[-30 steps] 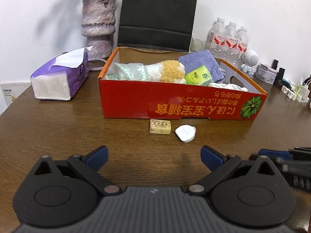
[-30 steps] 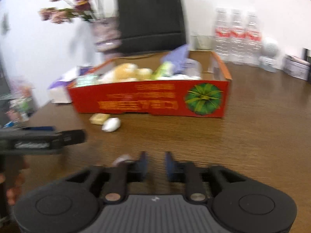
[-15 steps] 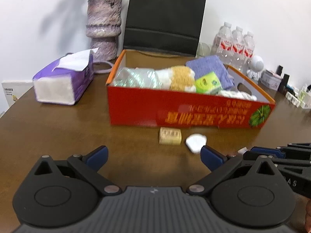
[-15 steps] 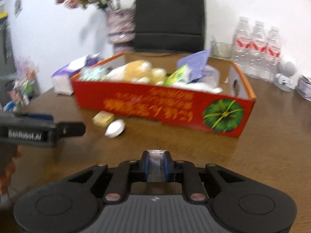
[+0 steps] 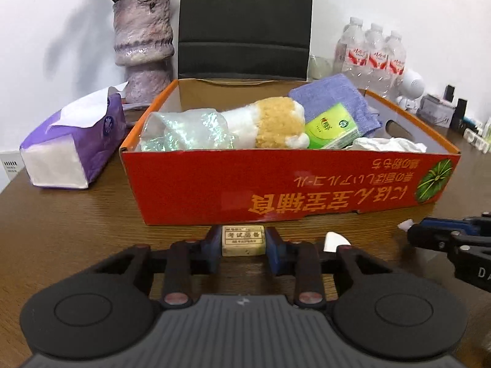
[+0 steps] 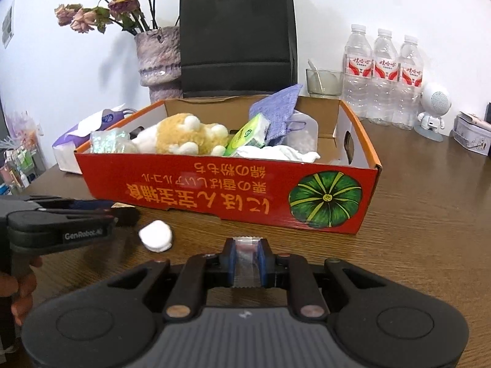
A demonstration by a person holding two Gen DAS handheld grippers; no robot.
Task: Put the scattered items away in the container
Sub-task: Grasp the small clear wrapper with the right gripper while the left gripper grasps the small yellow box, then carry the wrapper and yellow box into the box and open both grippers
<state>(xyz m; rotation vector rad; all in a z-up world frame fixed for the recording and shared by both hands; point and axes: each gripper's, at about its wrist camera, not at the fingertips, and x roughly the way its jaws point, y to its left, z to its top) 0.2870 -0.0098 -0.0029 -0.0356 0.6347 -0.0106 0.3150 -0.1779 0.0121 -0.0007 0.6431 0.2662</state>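
Beige eraser (image 5: 243, 241), printed label up, sits clamped btw the blue pads of the left gripper (image 5: 244, 245), whose jaws have just closed in on it, low over the brown wooden table (image 5: 76, 230) just in front of the red box (image 5: 276, 184). Right gripper (image 6: 247, 259) is pinched tight on a small clear plastic packet (image 6: 247, 260), also close to the box front. White oval case (image 6: 156, 235) lies on the table btw the two grippers, near the box wall. Inside the box: plush toy (image 6: 181, 136), green pack (image 5: 333, 128), purple cloth (image 5: 337, 101), white tissue. Behind: tissue pack (image 5: 73, 144), vase (image 5: 144, 46), black bag (image 6: 236, 36), water bottles (image 6: 383, 73).
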